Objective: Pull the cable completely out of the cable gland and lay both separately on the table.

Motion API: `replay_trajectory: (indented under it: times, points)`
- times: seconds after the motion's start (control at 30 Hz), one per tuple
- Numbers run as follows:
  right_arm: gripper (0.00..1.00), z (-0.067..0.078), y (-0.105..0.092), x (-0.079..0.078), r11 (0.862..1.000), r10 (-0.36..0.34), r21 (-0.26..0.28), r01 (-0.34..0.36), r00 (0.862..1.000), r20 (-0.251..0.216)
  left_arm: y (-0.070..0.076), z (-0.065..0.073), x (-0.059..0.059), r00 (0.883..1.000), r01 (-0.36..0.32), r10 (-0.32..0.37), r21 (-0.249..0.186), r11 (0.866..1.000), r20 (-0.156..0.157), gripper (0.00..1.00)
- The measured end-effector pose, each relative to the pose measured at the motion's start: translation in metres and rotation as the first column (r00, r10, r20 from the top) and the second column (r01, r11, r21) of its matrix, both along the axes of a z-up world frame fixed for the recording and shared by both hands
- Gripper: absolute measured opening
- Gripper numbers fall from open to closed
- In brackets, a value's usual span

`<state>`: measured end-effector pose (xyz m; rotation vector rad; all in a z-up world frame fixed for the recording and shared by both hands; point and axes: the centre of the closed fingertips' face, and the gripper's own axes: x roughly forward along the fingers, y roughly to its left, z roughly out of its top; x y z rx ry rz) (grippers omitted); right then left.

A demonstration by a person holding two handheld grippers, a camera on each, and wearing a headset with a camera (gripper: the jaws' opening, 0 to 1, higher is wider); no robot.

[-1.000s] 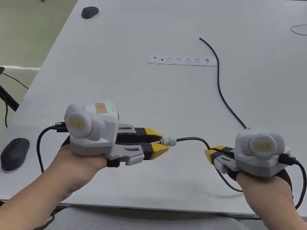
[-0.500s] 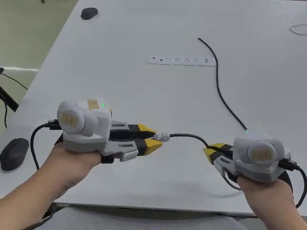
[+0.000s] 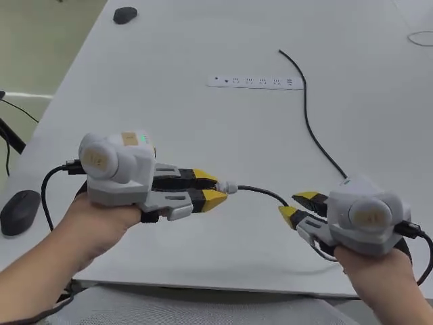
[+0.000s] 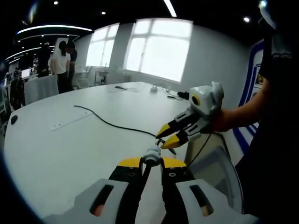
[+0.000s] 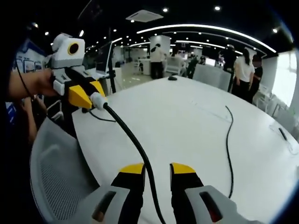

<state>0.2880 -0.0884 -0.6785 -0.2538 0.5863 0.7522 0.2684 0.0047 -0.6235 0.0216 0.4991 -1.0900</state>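
Note:
My left gripper [image 3: 218,190] is shut on the small white cable gland [image 3: 228,187], which pokes out past its yellow tips [image 4: 152,155]. A black cable [image 3: 260,191] leaves the gland and arcs right to my right gripper [image 3: 298,205]. That gripper's jaws stand apart, so it is open, with the cable [image 5: 128,133] running loose between them. Both grippers hover over the near edge of the white table [image 3: 203,128]. The rest of the cable [image 3: 310,128] lies across the table toward the back.
A white power strip [image 3: 255,82] lies mid-table. One dark mouse [image 3: 125,15] sits at the far left corner, another [image 3: 19,211] at the near left edge. A thin cord loop [image 3: 421,39] lies at the far right. Chairs and people stand beyond the table.
My right gripper's jaws have spread apart and let go of the cable. My left gripper has shifted slightly left and up with the gland in it.

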Motion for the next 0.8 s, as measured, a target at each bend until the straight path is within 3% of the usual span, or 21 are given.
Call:
replay_trajectory:
  times: [0.03,0.13,0.2,0.37,0.7,0.8]
  points:
    - [0.20,0.003,0.005,-0.002,1.000,0.027,-0.012,-0.027,1.000,0.007,-0.001,-0.001,-0.001,1.000,0.006,-0.006,0.005,1.000,-0.001,0.15]
    - [0.22,0.016,0.024,-0.004,0.987,0.140,-0.088,-0.132,0.986,0.088,-0.002,-0.003,-0.002,1.000,0.014,-0.014,0.013,1.000,-0.001,0.15]
    - [0.22,0.022,0.039,-0.007,0.978,0.192,-0.101,-0.181,0.975,0.115,-0.003,-0.003,-0.002,1.000,0.018,-0.018,0.010,1.000,-0.002,0.15]
    - [0.19,0.028,0.061,-0.012,0.952,0.278,-0.176,-0.250,0.947,0.163,-0.004,-0.005,-0.003,1.000,0.028,-0.028,0.015,0.999,-0.006,0.15]
    - [0.06,0.028,0.080,-0.022,0.909,0.382,-0.252,-0.331,0.905,0.188,-0.004,-0.011,-0.008,0.999,0.043,-0.043,0.035,0.998,-0.011,0.15]
    - [0.02,0.027,0.081,-0.023,0.908,0.385,-0.249,-0.336,0.905,0.182,-0.003,-0.012,-0.009,0.999,0.048,-0.048,0.043,0.998,-0.007,0.15]
